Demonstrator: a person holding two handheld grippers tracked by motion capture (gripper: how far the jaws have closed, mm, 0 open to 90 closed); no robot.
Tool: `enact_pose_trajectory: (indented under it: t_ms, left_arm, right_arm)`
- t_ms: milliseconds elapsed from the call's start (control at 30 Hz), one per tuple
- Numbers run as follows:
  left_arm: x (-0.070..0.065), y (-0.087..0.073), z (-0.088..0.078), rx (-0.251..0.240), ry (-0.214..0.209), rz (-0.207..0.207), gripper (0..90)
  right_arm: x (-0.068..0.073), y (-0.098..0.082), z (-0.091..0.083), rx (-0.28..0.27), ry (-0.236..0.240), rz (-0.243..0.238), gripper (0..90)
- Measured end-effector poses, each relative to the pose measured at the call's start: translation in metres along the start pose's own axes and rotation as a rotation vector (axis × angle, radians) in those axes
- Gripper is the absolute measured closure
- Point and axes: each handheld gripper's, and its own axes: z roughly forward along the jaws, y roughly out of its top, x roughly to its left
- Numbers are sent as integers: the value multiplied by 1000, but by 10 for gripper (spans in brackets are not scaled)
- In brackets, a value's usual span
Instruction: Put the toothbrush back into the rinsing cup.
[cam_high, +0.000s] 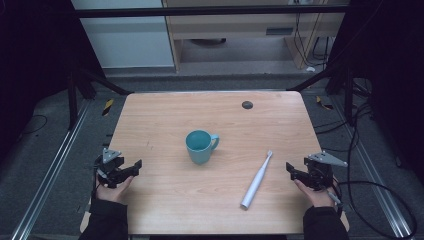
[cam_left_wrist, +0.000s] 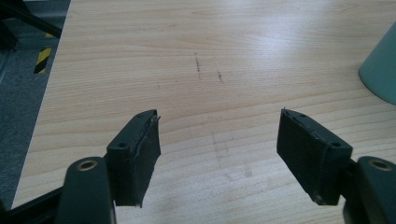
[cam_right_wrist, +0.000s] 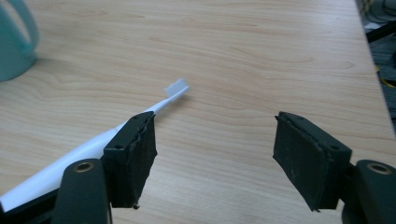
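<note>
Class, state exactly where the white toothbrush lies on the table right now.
In the high view the toothbrush lies flat on the table's right half, between the teal mug and the right tongs, bristle end pointing away from the person.

You work at a pale wood-grain tabletop (cam_high: 165, 210) with rounded corners and a small round dark grommet (cam_high: 247, 104) near its far edge. Grey carpeted floor (cam_high: 45, 150) lies all around it (rather dim at both sides). Beyond stand a white cabinet panel (cam_high: 127, 40) and a light wooden shelf unit (cam_high: 235, 27), with black cables (cam_high: 370, 195) trailing on your right.
</note>
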Motion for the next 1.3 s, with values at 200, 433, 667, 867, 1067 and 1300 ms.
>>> enact_pose_trajectory:
  t_ms: [200,433,667,867,1067,1300]
  left_arm:
    - [-4,-1,-3,-5,-15,-11,334]
    - [-4,-2,-1,11,-28,-7,365]
    - [-5,-3,2,40,-17,21,393]
    - [-7,-3,3,47,-16,29,414]
    - [-7,-3,5,61,-22,26,447]
    - [-8,-3,6,66,-17,33,427]
  right_arm:
    - [14,3,-3,6,60,-39,372]
    - [40,7,-4,41,143,-100,466]
    - [63,6,-2,83,252,-149,597]
    - [75,2,1,104,309,-179,711]
    - [90,-4,7,141,363,-218,834]
    - [101,-9,13,169,395,-228,900]
